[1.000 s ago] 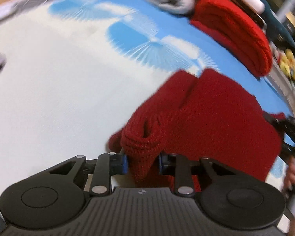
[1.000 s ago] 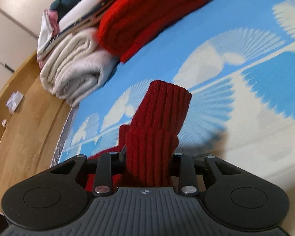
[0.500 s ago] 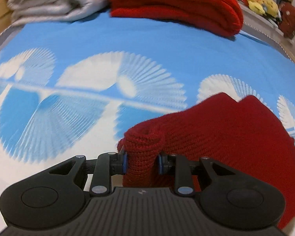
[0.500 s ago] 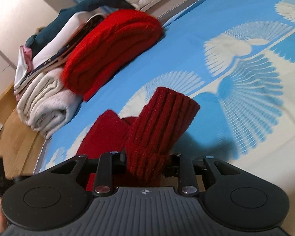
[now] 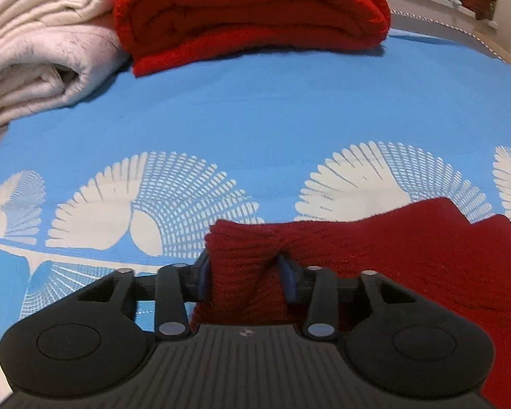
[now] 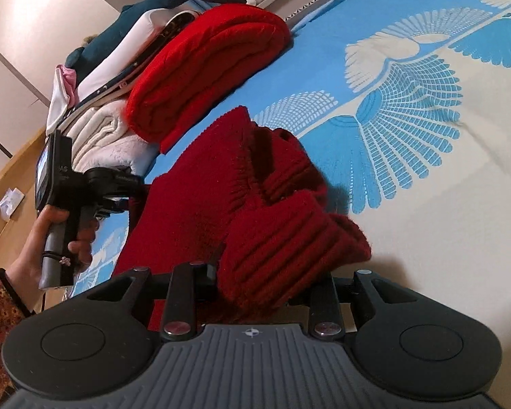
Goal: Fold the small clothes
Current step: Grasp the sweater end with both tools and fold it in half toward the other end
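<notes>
Lying on the blue bedsheet [image 5: 255,109], on the near side of the bright red folded blanket [image 5: 248,10]: one small dark red knit garment [image 5: 408,248]. Stretched sideways between the two grippers, with its long way going from left to right. Pinched at one end by the left gripper [image 5: 243,272], and seen there running off to that gripper's right. Pinched at the other end by the right gripper [image 6: 265,286], and seen there running off to that gripper's left, toward the left hand [image 6: 54,238] on its black handle. Both ends held, so neither gripper nearer than the other. Blue pads [image 5: 202,274] of the left gripper squeezed narrow on a bunched, ribbed bit of the knit, with the cloth filling all the room between them. Right gripper's fingers mostly hidden under a thick ribbed clump, but closed narrow on it too, with the wool bulging out over the top. Middle of the garment puffed up and creased in the right wrist view, not flat. Probably the middle of a fold: likely next, bring the two held ends toward the bright red folded blanket, or toward each other, and lay them down flat. Worth watching for the thick cuff slipping out, since soft knit squashes and stretches. Cream folded blanket [image 5: 34,51] just left of the bright red folded blanket, touching it.
</notes>
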`<state>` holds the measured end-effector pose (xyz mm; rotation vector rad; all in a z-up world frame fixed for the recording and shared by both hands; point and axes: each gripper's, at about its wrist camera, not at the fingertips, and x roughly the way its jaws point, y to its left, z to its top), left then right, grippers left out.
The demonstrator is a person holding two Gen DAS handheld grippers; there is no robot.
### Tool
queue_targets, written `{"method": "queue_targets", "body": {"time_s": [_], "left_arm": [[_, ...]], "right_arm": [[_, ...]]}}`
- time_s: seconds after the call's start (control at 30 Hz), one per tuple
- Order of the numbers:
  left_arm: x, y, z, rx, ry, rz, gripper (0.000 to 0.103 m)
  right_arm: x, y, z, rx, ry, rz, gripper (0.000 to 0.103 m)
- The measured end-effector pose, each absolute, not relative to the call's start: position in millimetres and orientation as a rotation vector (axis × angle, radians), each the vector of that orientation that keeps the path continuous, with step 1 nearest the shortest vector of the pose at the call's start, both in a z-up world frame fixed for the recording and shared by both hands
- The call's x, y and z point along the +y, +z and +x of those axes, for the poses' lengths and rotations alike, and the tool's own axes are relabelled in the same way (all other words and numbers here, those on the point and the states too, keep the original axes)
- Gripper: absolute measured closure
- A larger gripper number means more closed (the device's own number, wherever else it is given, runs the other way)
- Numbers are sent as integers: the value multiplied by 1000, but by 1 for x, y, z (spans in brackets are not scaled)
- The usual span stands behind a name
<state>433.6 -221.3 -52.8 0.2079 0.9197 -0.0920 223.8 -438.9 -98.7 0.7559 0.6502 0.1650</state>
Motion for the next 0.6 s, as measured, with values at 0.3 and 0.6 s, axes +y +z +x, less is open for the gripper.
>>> {"method": "queue_targets", "body": {"time_s": [0.3,0.6], "left_arm": [[-164,-41,370,813,60,262,8],[-169,-86,279,736,-88,324,0]], "right_arm": [[-436,-52,210,575,-76,442,31],[-354,-57,220,646,123,79,64]]}}
